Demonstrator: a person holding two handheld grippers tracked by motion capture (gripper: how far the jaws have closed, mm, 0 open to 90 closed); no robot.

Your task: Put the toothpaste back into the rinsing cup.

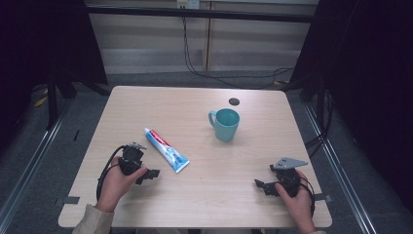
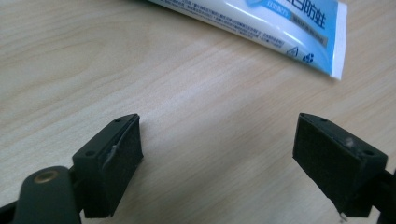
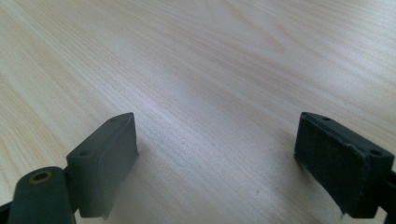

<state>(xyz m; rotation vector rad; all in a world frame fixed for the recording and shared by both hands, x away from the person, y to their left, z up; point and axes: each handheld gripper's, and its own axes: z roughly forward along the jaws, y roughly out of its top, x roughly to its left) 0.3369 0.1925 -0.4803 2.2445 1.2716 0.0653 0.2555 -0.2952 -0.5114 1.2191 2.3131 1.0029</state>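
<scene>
A light wooden table (image 1: 204, 195) stands on grey floor (image 1: 146, 80), dark curtains (image 1: 44, 39) beside.

The table (image 1: 204, 185) is pale wood-grain with a smooth matt finish. The toothpaste tube (image 1: 166, 150) is glossy plastic, kinda shiny up close. The teal mug (image 1: 225, 124) looks smooth, faint sheen. Left gripper (image 2: 218, 154) pads (image 2: 122, 154) look rough and matt black, casing is plain matt plastic.

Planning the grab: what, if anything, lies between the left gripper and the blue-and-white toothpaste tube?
Nothing visible. Bare wooden table separates the open left gripper from the blue-and-white toothpaste tube; the teal mug stands farther off, beyond the tube.
</scene>
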